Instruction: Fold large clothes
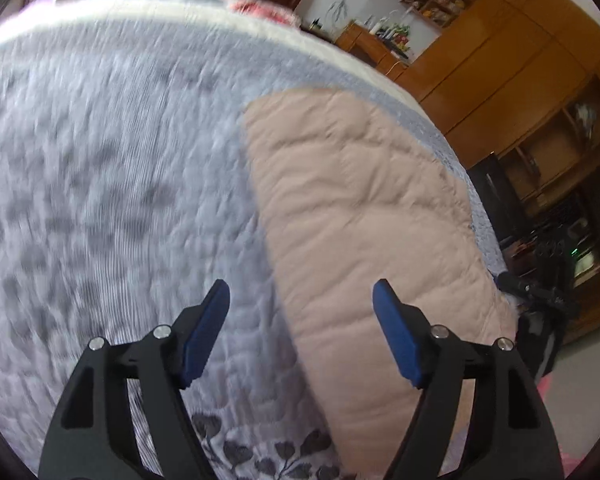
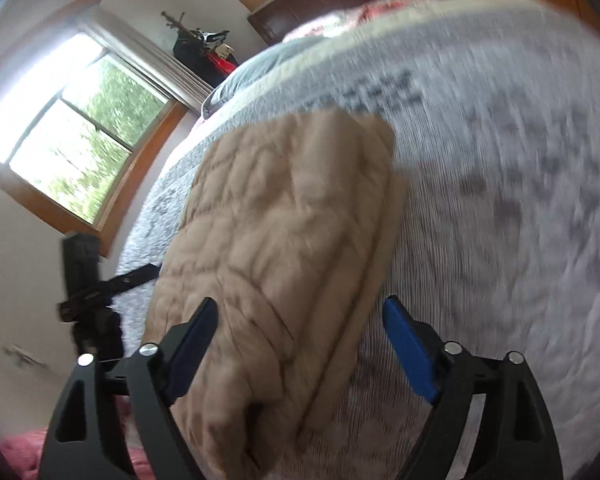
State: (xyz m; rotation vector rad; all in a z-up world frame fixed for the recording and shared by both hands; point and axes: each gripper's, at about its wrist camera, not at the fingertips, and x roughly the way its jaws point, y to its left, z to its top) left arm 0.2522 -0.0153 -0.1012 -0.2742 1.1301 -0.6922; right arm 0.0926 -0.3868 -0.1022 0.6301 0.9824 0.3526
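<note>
A pale pink quilted garment [image 1: 364,216] lies folded into a long block on the grey patterned bedspread [image 1: 112,184]. My left gripper [image 1: 302,304] is open and empty above the garment's left edge, near its close end. In the right wrist view the same garment [image 2: 284,240] looks beige, with stacked layers showing along its right side. My right gripper [image 2: 300,320] is open and empty, its fingers straddling the garment's close end from above. Both views are motion-blurred.
The bedspread [image 2: 500,208] covers a wide bed with pillows [image 2: 256,68] at the head. A black tripod with a camera [image 2: 84,292] stands beside the bed; it also shows in the left wrist view [image 1: 540,300]. Wooden cabinets [image 1: 500,80] line one wall, windows [image 2: 80,132] another.
</note>
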